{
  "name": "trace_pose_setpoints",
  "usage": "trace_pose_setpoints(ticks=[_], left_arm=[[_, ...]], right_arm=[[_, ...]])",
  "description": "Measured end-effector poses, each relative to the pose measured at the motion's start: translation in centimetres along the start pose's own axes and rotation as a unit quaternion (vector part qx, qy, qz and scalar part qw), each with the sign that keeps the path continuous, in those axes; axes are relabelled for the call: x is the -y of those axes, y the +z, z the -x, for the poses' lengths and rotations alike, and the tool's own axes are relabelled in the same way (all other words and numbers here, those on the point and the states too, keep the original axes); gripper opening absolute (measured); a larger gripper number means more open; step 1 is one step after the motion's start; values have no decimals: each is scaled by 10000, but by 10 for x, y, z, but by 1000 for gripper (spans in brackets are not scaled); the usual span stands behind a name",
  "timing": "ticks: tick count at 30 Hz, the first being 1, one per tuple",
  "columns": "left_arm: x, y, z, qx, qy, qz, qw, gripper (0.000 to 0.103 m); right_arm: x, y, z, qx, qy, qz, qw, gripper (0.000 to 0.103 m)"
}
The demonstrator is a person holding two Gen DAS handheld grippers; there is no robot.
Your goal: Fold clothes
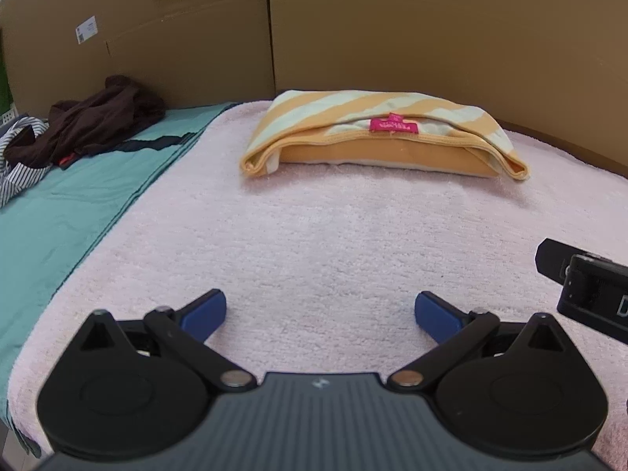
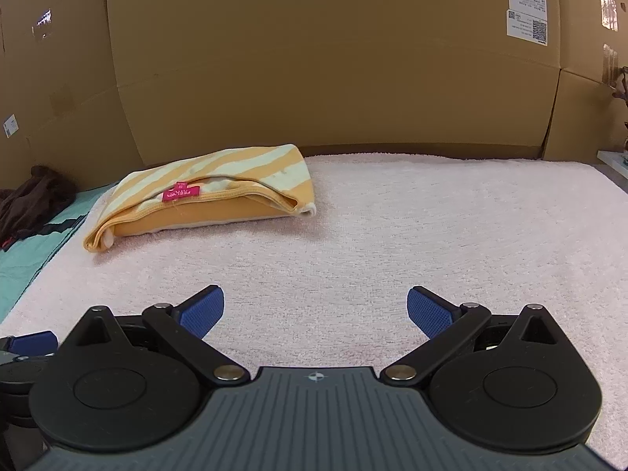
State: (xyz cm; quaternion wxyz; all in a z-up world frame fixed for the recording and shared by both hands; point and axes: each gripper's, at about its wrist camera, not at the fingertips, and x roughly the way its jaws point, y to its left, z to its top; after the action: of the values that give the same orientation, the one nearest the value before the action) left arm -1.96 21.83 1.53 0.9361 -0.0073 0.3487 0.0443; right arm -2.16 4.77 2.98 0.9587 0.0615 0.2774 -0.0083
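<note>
Garment: we see a folded orange-and-cream striped top (image 1: 376, 133) lying on the pink towel (image 1: 314, 243), at about twelve o'clock from our left gripper and about eleven o'clock from our right one.
Garment detail: a bright pink label (image 1: 393, 125) sits on the neckline, which faces us; in the right wrist view the same top (image 2: 204, 200) shows its label (image 2: 181, 193) toward the left end of the fold.
Left gripper: we hold the left gripper (image 1: 320, 314) low over the bare towel, its jaws spread wide and nothing between its blue pads (image 1: 204, 314); it is well apart from the top.
Right gripper: the right gripper (image 2: 314, 312) is likewise spread wide and holds nothing, its textured blue pads (image 2: 429, 316) hovering over plain towel (image 2: 431, 243).
Grippers to each other: from the left wrist we see part of the right gripper's black body at about three o'clock; from the right wrist a blue pad of the left gripper shows at about nine o'clock.
Other clothes: at about ten o'clock from the left gripper lies a dark brown garment (image 1: 98, 117), crumpled, with a blue-and-white striped shirt (image 1: 19, 161) just beside it, both on a teal cloth (image 1: 78, 212) that borders the towel.
Backdrop: cardboard panels (image 2: 314, 59) stand behind the towel, carrying white printed stickers (image 2: 526, 11).
</note>
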Motion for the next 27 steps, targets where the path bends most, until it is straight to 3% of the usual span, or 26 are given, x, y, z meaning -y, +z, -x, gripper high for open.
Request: trace_pose_setpoints(ticks=[15,27], left_arm=[[0,1,-2,-21,-7,39,10000,103],[-26,5,-5,10,267,253,9993,103]], right_arm=[[-7,4,-6,-73,243,-41,9997,102],[-33,5,-13,-15,485,123,9987,101]])
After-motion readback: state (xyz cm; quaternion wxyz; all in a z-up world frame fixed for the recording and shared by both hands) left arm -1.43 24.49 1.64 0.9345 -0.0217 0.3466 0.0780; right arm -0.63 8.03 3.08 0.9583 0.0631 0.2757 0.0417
